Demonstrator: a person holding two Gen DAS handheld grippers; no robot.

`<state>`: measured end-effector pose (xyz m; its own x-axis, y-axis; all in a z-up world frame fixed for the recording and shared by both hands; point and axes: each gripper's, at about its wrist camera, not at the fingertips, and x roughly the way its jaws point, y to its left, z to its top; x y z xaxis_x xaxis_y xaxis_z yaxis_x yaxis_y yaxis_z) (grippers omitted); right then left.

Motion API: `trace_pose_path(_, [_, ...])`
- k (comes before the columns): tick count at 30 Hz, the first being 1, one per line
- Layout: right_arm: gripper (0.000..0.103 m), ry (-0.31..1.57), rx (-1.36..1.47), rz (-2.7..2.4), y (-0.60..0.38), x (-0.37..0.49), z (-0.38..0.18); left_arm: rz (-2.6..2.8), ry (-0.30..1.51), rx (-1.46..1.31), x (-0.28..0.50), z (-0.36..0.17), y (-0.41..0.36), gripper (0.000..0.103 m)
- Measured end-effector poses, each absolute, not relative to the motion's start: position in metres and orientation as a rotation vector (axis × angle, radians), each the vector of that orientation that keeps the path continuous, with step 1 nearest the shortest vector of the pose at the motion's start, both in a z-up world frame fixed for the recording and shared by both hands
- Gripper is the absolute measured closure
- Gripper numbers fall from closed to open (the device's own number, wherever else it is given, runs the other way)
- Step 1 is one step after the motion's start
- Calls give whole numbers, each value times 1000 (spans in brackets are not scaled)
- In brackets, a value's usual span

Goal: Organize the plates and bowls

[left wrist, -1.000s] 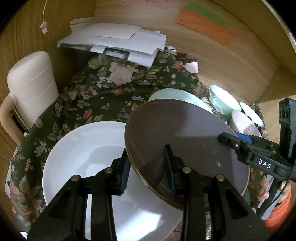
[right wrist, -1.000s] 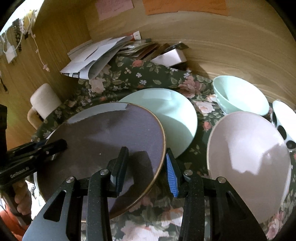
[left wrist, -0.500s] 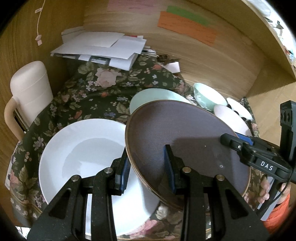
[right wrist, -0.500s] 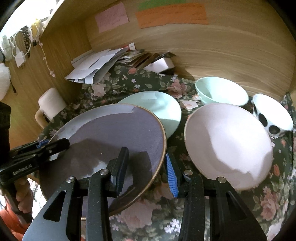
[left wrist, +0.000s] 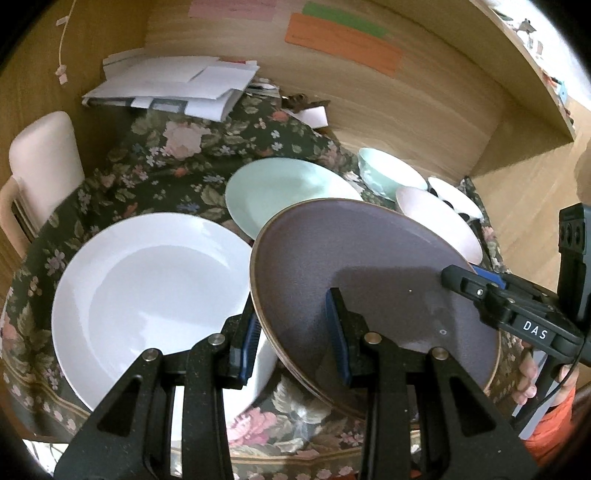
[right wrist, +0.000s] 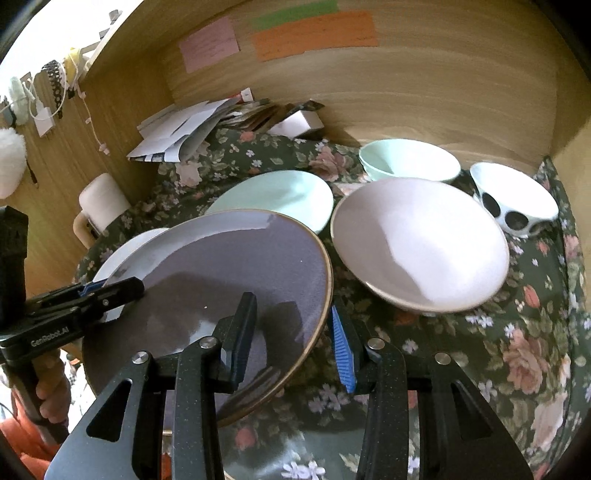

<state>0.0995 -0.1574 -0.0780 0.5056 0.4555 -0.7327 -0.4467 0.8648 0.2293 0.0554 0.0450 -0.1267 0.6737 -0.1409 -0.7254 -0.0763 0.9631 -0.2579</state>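
With my left claw (left wrist: 291, 332) and right claw (right wrist: 291, 332) each clamped on opposite rims of the purple plate (left wrist: 369, 277), I hold it tilted above the tabletop, likely to lower it onto the white plate (left wrist: 147, 280) at left.

Matt speckled purple plate (left wrist: 369, 258), glossy white plate (left wrist: 147, 280), floral cloth (right wrist: 517, 350), wood-grain wall (right wrist: 424, 81)

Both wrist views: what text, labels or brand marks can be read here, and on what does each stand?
"DAS": white letters on the right gripper, seen from the left wrist.
"GenRobot.AI": on the left gripper, seen from the right wrist.
Orange note, green note and pink note on the wooden wall: writing too blurred to read.
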Motion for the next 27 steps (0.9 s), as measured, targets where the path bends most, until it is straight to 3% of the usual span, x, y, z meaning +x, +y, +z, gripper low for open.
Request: trace_pose_path(27, [67, 991, 75, 447, -195, 89, -115, -122, 960, -241, 68, -166, 8, 69])
